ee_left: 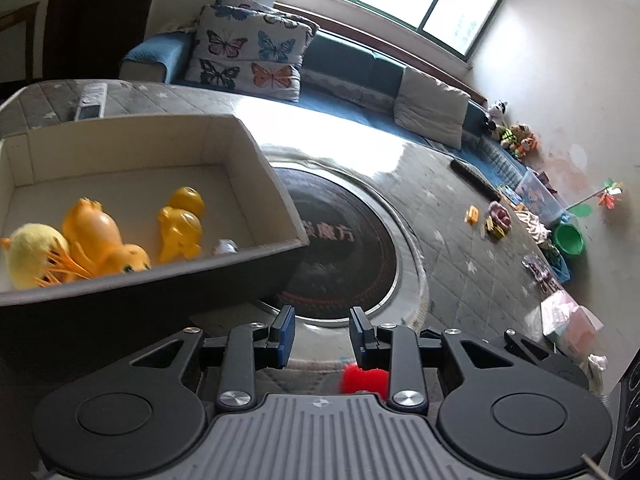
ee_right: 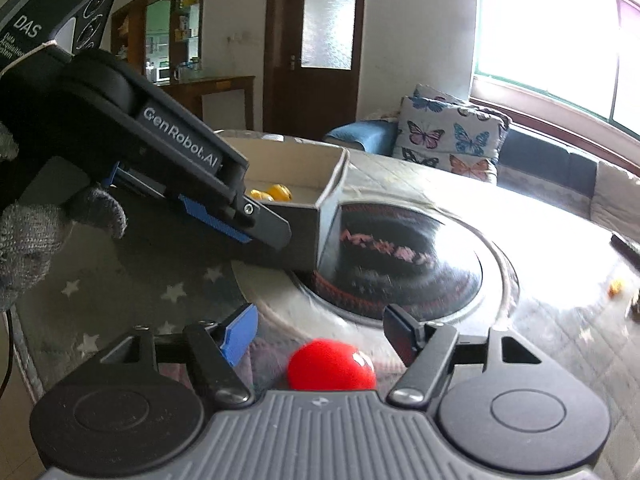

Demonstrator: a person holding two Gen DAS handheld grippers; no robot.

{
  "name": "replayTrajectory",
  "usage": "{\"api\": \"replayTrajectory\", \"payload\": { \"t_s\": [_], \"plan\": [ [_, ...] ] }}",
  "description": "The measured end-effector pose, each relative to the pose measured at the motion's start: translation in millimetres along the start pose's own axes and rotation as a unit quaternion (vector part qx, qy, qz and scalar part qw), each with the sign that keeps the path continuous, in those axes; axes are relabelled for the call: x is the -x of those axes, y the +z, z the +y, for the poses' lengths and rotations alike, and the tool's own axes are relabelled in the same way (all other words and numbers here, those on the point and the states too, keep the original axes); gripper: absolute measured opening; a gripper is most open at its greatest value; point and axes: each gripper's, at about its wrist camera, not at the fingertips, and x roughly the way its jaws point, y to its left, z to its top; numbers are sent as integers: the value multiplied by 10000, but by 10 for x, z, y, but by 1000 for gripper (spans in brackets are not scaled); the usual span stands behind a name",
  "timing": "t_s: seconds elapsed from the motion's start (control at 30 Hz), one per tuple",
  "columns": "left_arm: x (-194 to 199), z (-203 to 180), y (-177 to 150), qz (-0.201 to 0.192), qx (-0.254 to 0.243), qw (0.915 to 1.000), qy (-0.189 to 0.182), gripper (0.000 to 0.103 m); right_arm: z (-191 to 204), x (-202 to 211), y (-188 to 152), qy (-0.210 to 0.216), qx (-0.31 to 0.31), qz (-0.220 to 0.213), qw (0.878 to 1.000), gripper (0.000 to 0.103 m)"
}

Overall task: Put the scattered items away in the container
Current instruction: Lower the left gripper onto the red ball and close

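The left gripper (ee_left: 322, 336) hangs beside the box (ee_left: 280, 200), jaws wide, holding nothing. The right gripper (ee_right: 320, 336), jaws wide, straddles the red ball (ee_right: 332, 364) on the surface (ee_right: 560, 332).

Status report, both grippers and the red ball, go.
Left gripper open, empty. Right gripper open, astride red ball, not clamped. Box holds yellow toys. Left gripper sits between ball and box.
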Motion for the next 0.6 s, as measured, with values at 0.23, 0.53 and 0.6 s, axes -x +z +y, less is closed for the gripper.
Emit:
{"api": "replayTrajectory", "payload": {
  "t_s": [0.23,0.53,0.6],
  "plan": [
    [-135,-117,-65,163,-21,9998,-80,32,-91,-8,-175,-114,-266,134,9995,75],
    [-350,-230,-153,443,-26,9988,-194,32,-134,-70,-333,-47,-459,335,9984,75],
    [-380,-244,-158,476,-1,9986,-209,32,-133,-74,-353,-47,-483,330,9983,73]
  ]
}}
